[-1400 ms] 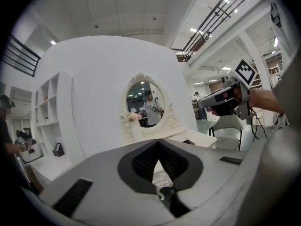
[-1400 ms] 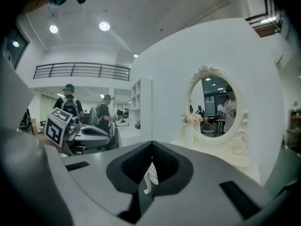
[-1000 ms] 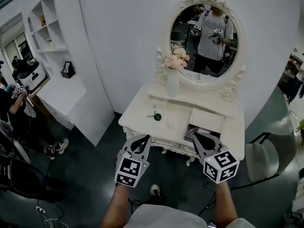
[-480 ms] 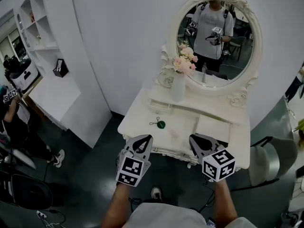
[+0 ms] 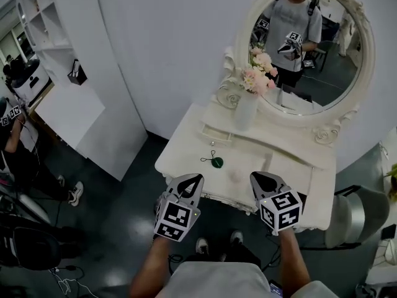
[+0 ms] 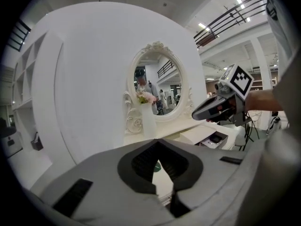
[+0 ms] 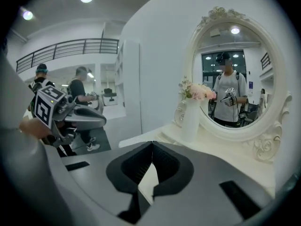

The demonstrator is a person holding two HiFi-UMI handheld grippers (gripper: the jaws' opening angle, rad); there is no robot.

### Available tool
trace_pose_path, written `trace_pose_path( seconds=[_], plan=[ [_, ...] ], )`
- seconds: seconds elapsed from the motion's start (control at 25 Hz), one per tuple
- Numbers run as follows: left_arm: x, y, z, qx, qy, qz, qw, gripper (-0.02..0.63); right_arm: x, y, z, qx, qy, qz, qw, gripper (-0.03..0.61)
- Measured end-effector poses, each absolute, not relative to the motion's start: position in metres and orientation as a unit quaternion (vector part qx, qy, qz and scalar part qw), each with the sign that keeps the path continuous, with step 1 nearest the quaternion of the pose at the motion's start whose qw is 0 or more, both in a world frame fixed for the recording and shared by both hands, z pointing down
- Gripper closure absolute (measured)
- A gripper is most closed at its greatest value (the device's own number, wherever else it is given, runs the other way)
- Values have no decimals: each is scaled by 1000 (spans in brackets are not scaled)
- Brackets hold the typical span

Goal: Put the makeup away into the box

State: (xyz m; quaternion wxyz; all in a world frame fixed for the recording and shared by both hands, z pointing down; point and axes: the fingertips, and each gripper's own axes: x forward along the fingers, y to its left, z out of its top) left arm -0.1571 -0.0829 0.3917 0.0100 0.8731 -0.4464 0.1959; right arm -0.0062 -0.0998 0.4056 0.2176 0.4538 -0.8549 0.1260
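Note:
A white dressing table [image 5: 186, 154] stands ahead of me. On its top lie a small round green item with a dark loop [image 5: 216, 162] and a small pale item [image 5: 236, 176]. In the left gripper view an open white box [image 6: 214, 138] with dark contents shows at the table's right. My left gripper [image 5: 192, 180] hovers at the table's front edge, shut and empty. My right gripper [image 5: 259, 177] hovers beside it, also shut and empty. The green item [image 6: 156, 166] peeks through under the left jaws. Each gripper shows in the other's view: the right gripper [image 6: 214, 109] and the left gripper [image 7: 80, 119].
A white vase of pink flowers [image 5: 248, 104] stands before the oval mirror [image 5: 347, 73], which reflects me. A grey chair [image 5: 353, 216] sits right of the table. White shelving [image 5: 68, 110] and a person [image 5: 12, 135] are at the left, over dark floor.
Both grippers have moved forward and lower toward the dressing table's front edge, and the table and mirror sit larger and further right in view. Both stayed shut.

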Motion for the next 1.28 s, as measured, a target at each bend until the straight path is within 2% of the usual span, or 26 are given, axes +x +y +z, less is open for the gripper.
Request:
trace_pose_path(
  seconds=[0.68,1.28],
  plan=[
    [-144,-139,462,834,-497,222,96,601,-7,-162,558,334,-846,237,342,472],
    [-159,-152,510,796,-531,246,151,601,-7,-181,653,293,-806,305,414,442]
  ],
)
